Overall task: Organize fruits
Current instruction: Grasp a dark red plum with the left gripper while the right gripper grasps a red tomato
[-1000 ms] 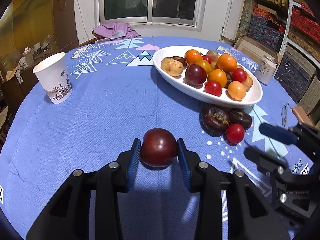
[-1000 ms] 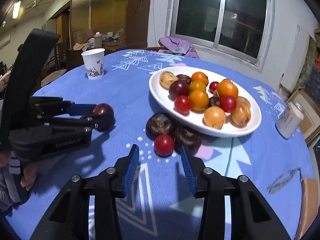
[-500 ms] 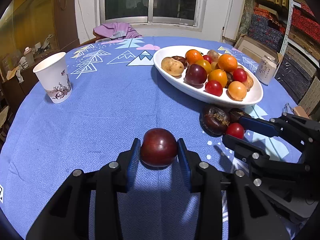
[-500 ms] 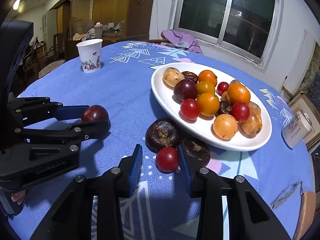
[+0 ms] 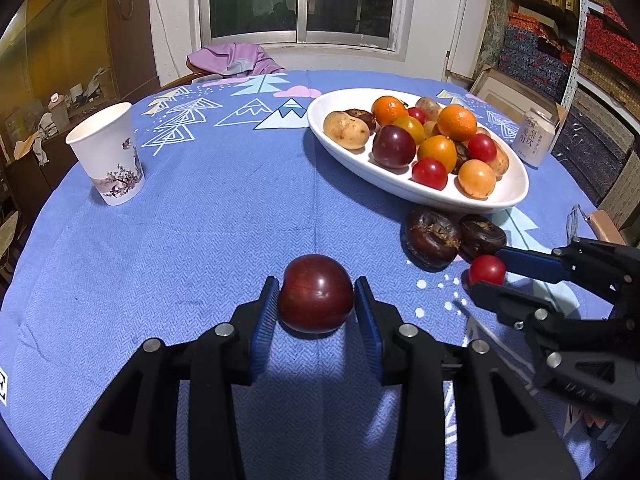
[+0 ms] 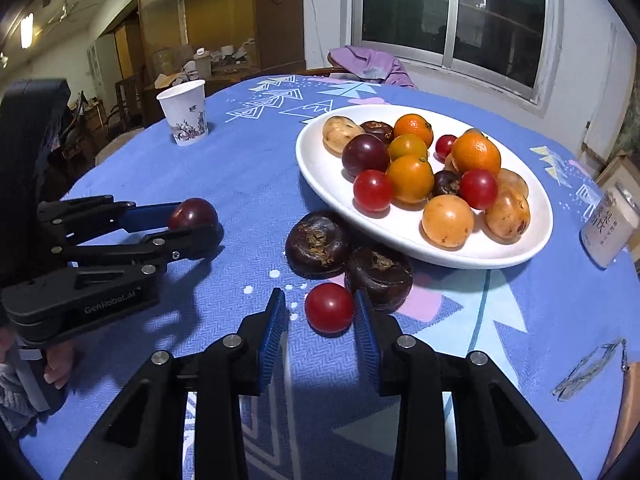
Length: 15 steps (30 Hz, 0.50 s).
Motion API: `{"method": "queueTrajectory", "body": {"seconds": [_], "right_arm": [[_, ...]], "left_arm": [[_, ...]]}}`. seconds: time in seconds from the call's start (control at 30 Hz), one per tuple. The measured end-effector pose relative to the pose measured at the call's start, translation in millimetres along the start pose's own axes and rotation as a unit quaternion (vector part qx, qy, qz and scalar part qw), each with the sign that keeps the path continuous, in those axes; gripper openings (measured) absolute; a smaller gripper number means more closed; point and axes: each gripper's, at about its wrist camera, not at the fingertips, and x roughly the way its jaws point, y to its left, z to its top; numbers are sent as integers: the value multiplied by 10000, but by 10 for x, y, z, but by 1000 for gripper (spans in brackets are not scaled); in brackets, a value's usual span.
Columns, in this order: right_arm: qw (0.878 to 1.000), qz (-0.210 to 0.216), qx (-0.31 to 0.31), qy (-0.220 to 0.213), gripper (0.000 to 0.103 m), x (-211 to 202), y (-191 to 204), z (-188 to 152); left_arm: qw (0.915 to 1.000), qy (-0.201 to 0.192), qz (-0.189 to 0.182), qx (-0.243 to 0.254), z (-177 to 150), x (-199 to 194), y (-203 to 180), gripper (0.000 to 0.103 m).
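My left gripper [image 5: 316,284] is shut on a dark red plum [image 5: 316,300] that rests on the blue tablecloth; both pads press its sides. The right wrist view shows the same grip [image 6: 196,226] at the left. My right gripper [image 6: 320,296] stands around a red cherry tomato [image 6: 329,308] on the cloth. Its right pad touches the tomato, and a gap shows at the left pad. Two dark brown round fruits [image 6: 318,244] [image 6: 378,272] lie just beyond the tomato. Behind them, a white oval plate [image 6: 320,168] holds several oranges, tomatoes, plums and other fruits.
A paper cup [image 5: 110,156] stands at the far left of the round table. A white can [image 6: 610,224] stands to the right of the plate. A purple cloth [image 5: 236,58] hangs on a chair behind the table. A person's hand [image 6: 56,364] holds the left gripper.
My right gripper has moved forward and down until the cherry tomato sits between its fingers, and its jaws have narrowed. The left gripper and its plum have not moved.
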Motion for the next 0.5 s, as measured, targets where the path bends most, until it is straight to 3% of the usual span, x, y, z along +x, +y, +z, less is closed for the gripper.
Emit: {"method": "queueTrajectory", "body": {"seconds": [0.13,0.37,0.5], "right_arm": [[9996,165,0,246,37,119,97,-10],[9994,194,159,247,36,125,78,2],[9992,169,296,219,27,121,21,8]], "left_arm": [[10000,14,-7,-3,-3,1,-6,39],[10000,31,7,24,-13,7,-28,40],[10000,83,-33,-5,-14,24,-18,40]]}}
